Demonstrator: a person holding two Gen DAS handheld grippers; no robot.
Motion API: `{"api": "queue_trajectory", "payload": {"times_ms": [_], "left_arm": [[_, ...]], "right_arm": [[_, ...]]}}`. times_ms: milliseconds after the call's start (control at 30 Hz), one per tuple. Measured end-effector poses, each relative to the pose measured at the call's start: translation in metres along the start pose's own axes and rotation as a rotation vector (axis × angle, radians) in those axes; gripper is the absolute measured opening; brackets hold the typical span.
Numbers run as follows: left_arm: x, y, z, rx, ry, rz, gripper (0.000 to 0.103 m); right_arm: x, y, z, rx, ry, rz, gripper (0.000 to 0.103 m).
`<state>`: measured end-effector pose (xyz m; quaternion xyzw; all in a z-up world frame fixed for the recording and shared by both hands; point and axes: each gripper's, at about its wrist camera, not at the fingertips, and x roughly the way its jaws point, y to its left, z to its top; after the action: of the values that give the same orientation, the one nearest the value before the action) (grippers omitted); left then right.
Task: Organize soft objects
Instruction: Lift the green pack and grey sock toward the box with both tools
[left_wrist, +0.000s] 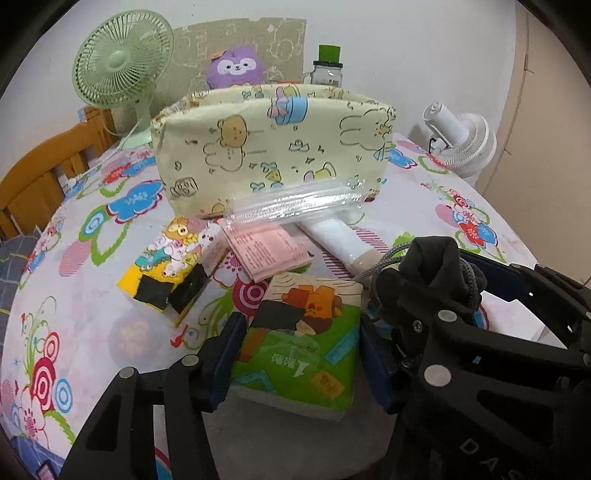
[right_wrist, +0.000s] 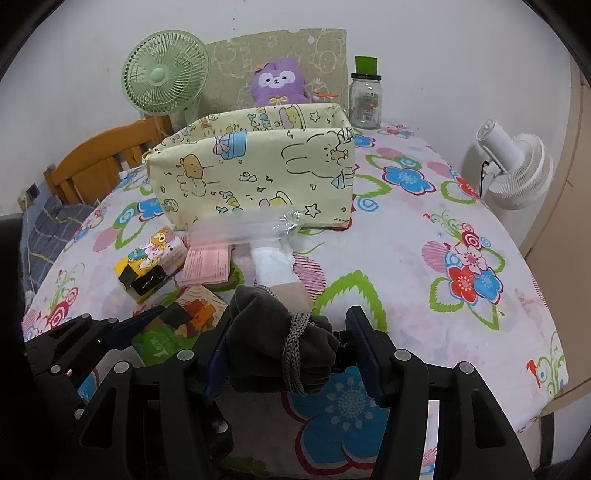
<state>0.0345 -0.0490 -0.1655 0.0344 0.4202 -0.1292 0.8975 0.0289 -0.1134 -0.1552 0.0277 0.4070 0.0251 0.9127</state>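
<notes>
The inside of the pale yellow cartoon-print fabric bin (right_wrist: 255, 173) is hidden by its front wall, and a clear plastic zip bag (left_wrist: 295, 206) blurs what lies under it. The left gripper (left_wrist: 301, 354) has its 2 blue pads on either side of the green-and-tan tissue pack (left_wrist: 306, 343), seemingly pressing its sides. The right gripper (right_wrist: 291, 354) clamps a dark grey drawstring pouch (right_wrist: 280, 347); both lie on the flowered tablecloth (right_wrist: 424, 266), in front of the bin
</notes>
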Motion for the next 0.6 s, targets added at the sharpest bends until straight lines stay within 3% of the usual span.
{"api": "queue_trajectory", "payload": {"times_ms": [600], "left_arm": [[-0.023, -0.004, 0.023, 0.006, -0.043, 0.005, 0.053]], "right_arm": [[-0.025, -0.004, 0.019, 0.014, -0.058, 0.004, 0.062]]}}
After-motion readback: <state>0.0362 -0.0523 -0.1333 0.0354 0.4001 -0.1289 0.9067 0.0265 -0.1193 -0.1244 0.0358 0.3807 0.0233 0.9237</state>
